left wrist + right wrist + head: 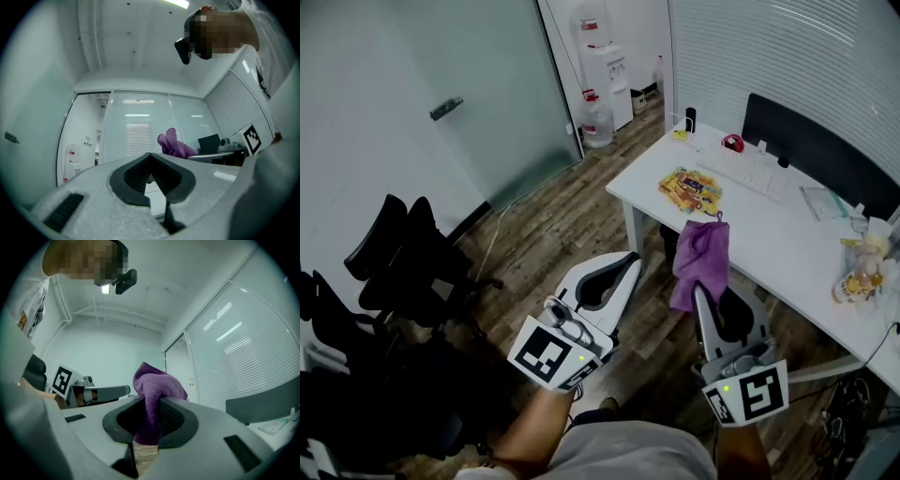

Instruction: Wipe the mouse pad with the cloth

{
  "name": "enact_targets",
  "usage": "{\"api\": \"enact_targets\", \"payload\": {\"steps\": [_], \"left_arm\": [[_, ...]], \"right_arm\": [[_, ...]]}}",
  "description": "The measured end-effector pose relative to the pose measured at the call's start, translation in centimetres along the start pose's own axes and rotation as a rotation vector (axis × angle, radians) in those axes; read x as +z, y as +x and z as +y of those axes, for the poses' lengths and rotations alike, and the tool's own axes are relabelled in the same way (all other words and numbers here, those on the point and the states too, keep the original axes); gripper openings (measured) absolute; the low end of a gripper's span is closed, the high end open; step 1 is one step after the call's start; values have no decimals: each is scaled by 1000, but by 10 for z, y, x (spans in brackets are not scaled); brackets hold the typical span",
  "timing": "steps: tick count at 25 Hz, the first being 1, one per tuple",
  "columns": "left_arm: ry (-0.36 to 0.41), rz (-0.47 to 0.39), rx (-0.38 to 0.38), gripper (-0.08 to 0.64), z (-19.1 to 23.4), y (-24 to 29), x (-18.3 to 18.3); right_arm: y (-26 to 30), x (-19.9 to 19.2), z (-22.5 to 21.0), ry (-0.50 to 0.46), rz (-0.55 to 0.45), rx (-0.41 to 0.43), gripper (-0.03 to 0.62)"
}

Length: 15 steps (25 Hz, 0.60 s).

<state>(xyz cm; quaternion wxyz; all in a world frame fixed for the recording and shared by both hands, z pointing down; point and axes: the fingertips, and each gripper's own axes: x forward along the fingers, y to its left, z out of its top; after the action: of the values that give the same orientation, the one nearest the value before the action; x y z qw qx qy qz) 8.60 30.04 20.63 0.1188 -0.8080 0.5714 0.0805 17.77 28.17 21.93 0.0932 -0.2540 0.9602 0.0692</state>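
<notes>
A purple cloth (701,255) bunches up out of my right gripper (712,298), which is shut on its lower part; in the right gripper view the cloth (157,390) stands pinched between the dark pads (174,420). A flat pad with a colourful print (690,190), which looks like the mouse pad, lies on the white desk (769,230) beyond the cloth. My left gripper (614,272) hovers over the wooden floor left of the cloth, with its jaws together and nothing in them (151,171). Both grippers are held in the air, short of the desk.
On the desk are a white keyboard (750,169), a red mouse (732,142), a dark monitor (816,150) and bottles at the right edge (861,267). Black office chairs (403,258) stand at the left. A water dispenser (607,70) stands by the glass wall.
</notes>
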Motion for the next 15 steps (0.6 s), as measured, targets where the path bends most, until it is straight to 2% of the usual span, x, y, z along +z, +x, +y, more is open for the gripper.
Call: {"api": "enact_targets", "payload": {"steps": [7,15], "left_arm": [[11,6,37,15,3,9,-6],[10,-2,34,15,29,28,-17]], "right_arm": [[-3,-10,-18,3,16,12,69],[19,-25,-40,0,37,-13,69]]}}
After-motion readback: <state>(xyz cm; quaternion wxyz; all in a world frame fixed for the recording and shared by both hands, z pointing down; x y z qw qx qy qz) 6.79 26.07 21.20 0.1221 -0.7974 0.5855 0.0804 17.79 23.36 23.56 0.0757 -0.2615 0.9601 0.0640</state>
